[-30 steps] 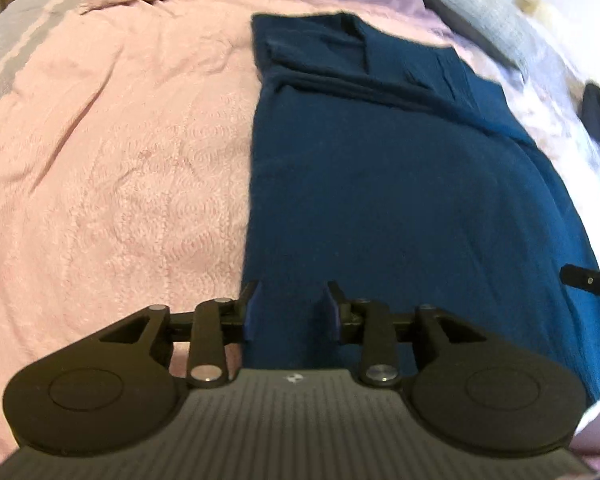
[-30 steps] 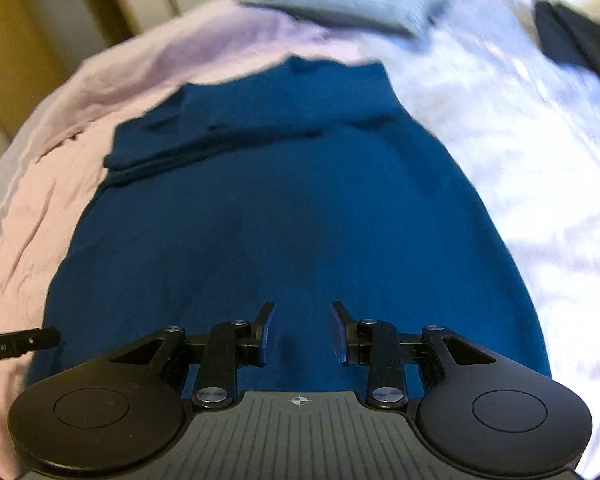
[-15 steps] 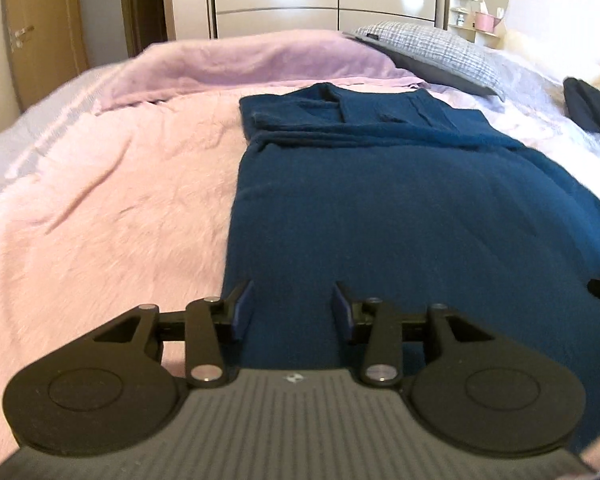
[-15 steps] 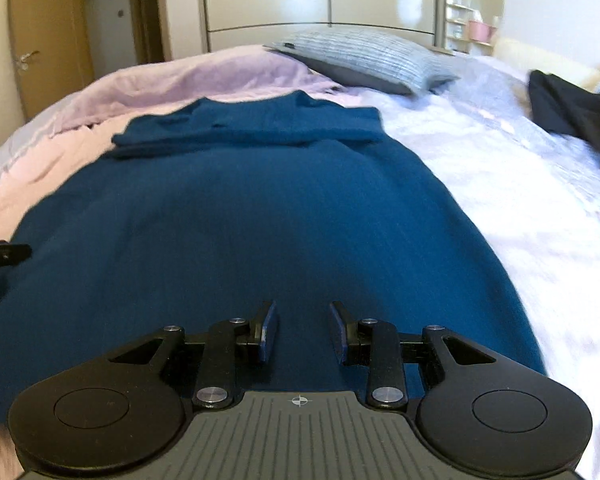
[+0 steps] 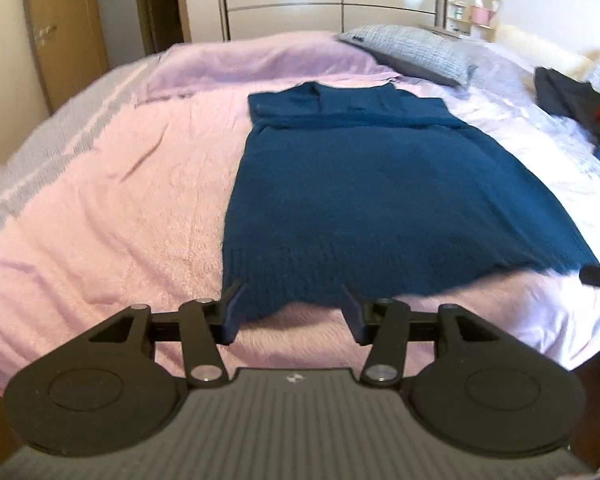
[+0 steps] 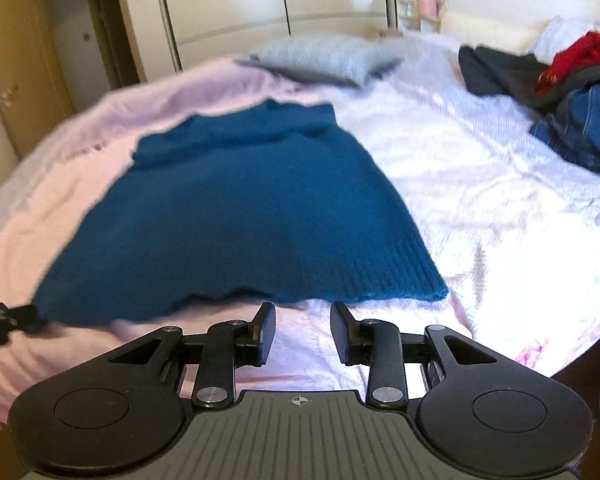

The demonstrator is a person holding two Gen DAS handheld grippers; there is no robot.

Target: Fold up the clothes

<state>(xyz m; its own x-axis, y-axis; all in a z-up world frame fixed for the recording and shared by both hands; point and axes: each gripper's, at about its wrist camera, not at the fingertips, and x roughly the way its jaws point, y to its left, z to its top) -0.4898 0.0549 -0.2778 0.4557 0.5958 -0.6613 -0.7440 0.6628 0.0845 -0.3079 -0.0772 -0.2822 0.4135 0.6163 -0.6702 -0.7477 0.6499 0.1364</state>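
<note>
A dark teal knitted sweater (image 5: 380,200) lies flat across the middle of the frame on a bed covered with a pale pink bedspread (image 5: 112,208), its ribbed hem nearest the cameras and its sleeves folded over the chest at the upper centre. The left gripper (image 5: 294,310) sits at the bottom centre, its fingers wide apart and holding nothing, just short of the hem. The right gripper (image 6: 303,330) likewise stands parted and empty before the hem. A grey pillow (image 6: 320,58) rests at the upper centre.

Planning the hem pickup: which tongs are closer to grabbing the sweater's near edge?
Left. The left tongs already straddle the sweater hem, open; the right tongs sit just short of it.
</note>
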